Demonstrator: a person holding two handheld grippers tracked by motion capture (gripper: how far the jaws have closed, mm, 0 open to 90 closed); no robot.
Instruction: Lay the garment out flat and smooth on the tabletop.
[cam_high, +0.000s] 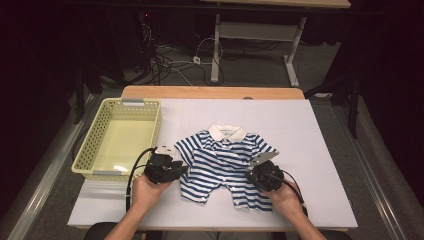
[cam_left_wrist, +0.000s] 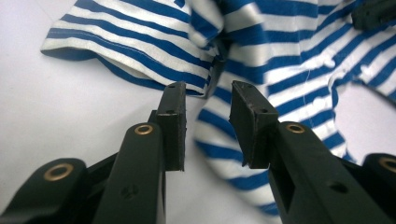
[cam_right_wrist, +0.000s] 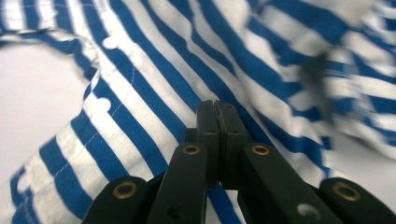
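A small blue-and-white striped romper with a white collar lies flat on the white table, collar away from me. My left gripper is at its left edge below the sleeve. In the left gripper view its jaws stand open, with striped cloth beyond the gap and nothing pressed between the pads. My right gripper rests over the romper's lower right part. In the right gripper view its jaws are pressed together above the striped fabric, and I see no cloth pinched between them.
A pale yellow plastic basket stands at the table's left, close to my left hand. The white table surface stretches to the right and behind the romper. Beyond the far wooden edge are cables and a desk frame on the floor.
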